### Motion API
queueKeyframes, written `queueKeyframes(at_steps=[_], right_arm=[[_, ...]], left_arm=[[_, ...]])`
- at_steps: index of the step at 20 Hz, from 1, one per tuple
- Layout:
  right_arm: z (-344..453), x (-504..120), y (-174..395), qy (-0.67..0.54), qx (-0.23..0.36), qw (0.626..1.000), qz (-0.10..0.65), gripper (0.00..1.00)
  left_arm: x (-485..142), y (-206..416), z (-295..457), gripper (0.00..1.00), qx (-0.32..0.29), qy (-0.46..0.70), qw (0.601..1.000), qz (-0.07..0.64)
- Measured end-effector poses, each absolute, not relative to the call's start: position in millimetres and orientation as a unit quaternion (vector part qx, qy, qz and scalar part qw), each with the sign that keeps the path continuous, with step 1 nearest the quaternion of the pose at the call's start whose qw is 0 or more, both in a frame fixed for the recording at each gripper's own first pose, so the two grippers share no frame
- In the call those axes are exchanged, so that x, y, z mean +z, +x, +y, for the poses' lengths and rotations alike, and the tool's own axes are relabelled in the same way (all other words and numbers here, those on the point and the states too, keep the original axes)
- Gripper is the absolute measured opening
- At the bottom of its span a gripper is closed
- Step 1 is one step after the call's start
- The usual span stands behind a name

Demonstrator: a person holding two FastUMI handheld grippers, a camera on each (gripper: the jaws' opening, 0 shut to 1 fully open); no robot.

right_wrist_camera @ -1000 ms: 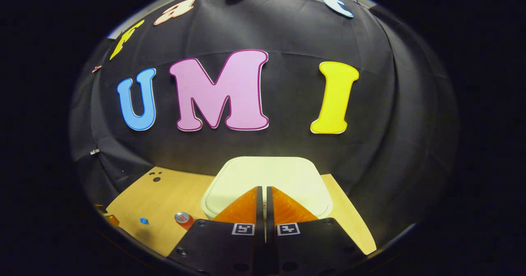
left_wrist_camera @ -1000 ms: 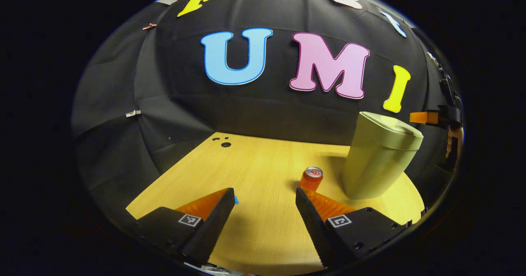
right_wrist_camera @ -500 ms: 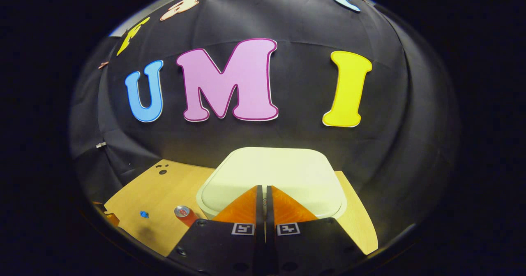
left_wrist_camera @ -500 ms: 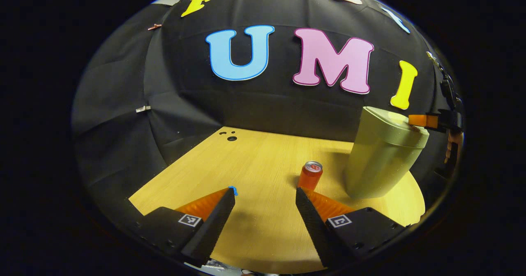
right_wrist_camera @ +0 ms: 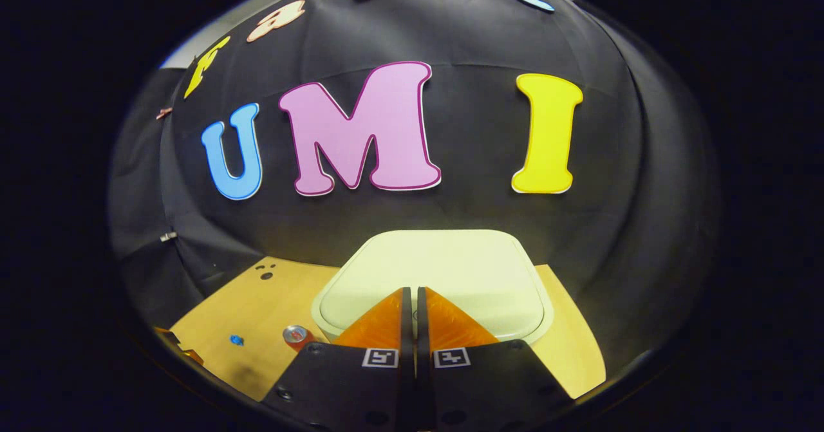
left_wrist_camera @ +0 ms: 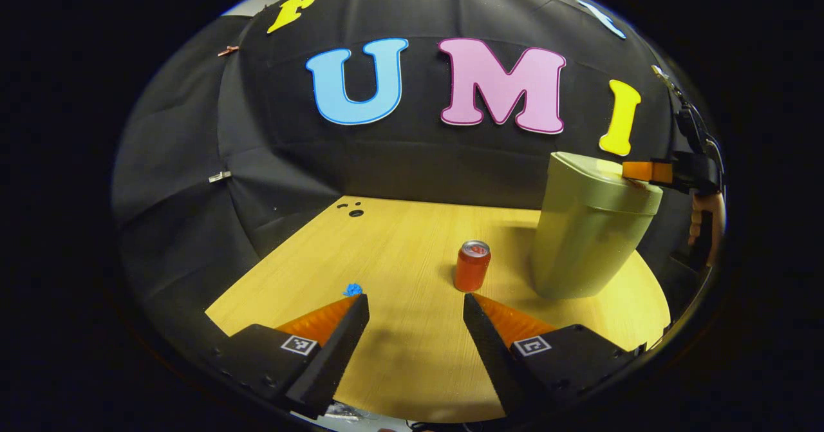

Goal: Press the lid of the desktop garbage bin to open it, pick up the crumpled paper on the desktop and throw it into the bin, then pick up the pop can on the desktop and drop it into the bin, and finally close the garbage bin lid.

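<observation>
Lid (right_wrist_camera: pixel 438 271) under right gripper (right_wrist_camera: pixel 412 293) tips, jaws together, empty | left gripper (left_wrist_camera: pixel 415 303) wide apart, pop can (left_wrist_camera: pixel 472 266) just ahead

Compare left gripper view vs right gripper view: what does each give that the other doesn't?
Left gripper view: the bin's side wall top to base, the right gripper with its tips at the lid's near edge, and a hand behind it. Right gripper view: the lid from above, lying flat and closed under that gripper's closed fingers. Both: the upright pop can, the small blue crumpled paper, the wooden desktop.
</observation>
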State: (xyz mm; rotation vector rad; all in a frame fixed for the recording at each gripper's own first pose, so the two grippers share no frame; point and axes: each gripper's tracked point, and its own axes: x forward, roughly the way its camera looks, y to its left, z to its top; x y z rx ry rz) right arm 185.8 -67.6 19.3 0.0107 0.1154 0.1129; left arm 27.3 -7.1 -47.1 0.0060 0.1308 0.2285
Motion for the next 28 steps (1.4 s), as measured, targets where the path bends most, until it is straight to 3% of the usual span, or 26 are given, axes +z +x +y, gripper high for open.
queueKeyframes(at_steps=[15,21,28], right_arm=[[-68,42,181,0.006,-0.038,0.999,0.036,0.05],[-55,79,153,-0.009,-0.060,0.998,-0.006,0.05],[-54,70,114,-0.021,-0.078,0.997,0.000,0.05]], left_arm=[[-35,22,63,0.96,0.045,-0.019,0.999,0.022],[-42,19,106,0.96,0.043,-0.028,0.999,0.016],[-63,29,138,0.95,0.043,-0.034,0.998,0.030]])
